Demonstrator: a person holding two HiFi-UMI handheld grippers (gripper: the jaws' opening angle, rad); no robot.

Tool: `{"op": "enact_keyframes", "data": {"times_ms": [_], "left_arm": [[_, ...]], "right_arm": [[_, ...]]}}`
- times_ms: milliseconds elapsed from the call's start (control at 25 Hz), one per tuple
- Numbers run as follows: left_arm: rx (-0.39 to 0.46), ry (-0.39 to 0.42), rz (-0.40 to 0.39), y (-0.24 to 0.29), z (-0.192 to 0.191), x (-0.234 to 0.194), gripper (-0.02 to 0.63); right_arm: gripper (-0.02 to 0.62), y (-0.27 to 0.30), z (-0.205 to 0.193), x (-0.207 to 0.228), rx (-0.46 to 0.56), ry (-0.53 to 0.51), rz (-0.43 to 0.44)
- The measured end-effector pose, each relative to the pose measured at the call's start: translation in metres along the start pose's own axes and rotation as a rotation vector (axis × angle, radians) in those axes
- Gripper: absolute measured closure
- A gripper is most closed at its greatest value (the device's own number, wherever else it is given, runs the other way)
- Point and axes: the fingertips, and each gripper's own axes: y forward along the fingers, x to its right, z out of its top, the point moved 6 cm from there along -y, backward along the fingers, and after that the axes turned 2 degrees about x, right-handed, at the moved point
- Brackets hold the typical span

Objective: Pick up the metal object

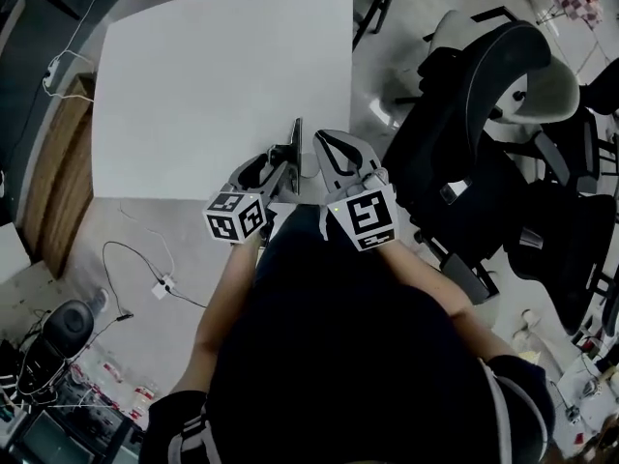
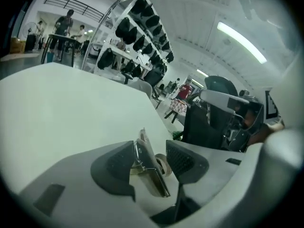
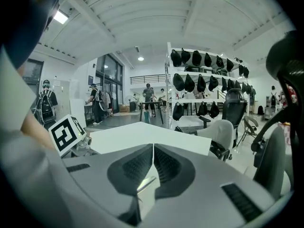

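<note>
The metal object [image 1: 295,148], a thin dark plate with a folded end, stands tilted at the near edge of the white table [image 1: 213,85]. In the left gripper view the metal object [image 2: 149,170] sits between the jaws of my left gripper [image 2: 151,145], leaning against the left pad, with a gap to the right pad. The left gripper [image 1: 280,164] is open. Just to its right my right gripper [image 1: 324,140] points over the table edge. Seen from its own camera, the right gripper [image 3: 153,147] has its pads pressed together with nothing between them.
Black office chairs [image 1: 484,133] crowd the floor to the table's right. A wooden panel [image 1: 58,182] and floor cables [image 1: 160,283] lie to the left. Racks of dark caps [image 3: 204,80] and people stand far behind the table [image 3: 142,134].
</note>
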Motion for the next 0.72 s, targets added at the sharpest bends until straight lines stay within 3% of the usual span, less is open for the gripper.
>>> {"op": "enact_keyframes", "data": {"times_ms": [200,400,720], "left_arm": [[-0.067,-0.126,-0.052,0.015,-0.007,-0.017,0.416],[-0.143,-0.176,-0.125,0.025,-0.006,-0.024,0.420],[-0.329,-0.186,-0.224,0.035,-0.002,-0.025,0.551]], "right_arm": [[0.568,0.001,0.000,0.008,-0.008,0.014,-0.065],[0.568,0.002,0.002,0.015,-0.005,0.027,-0.124],[0.568,0.002,0.002,0.017,-0.008,0.034,-0.157]]}}
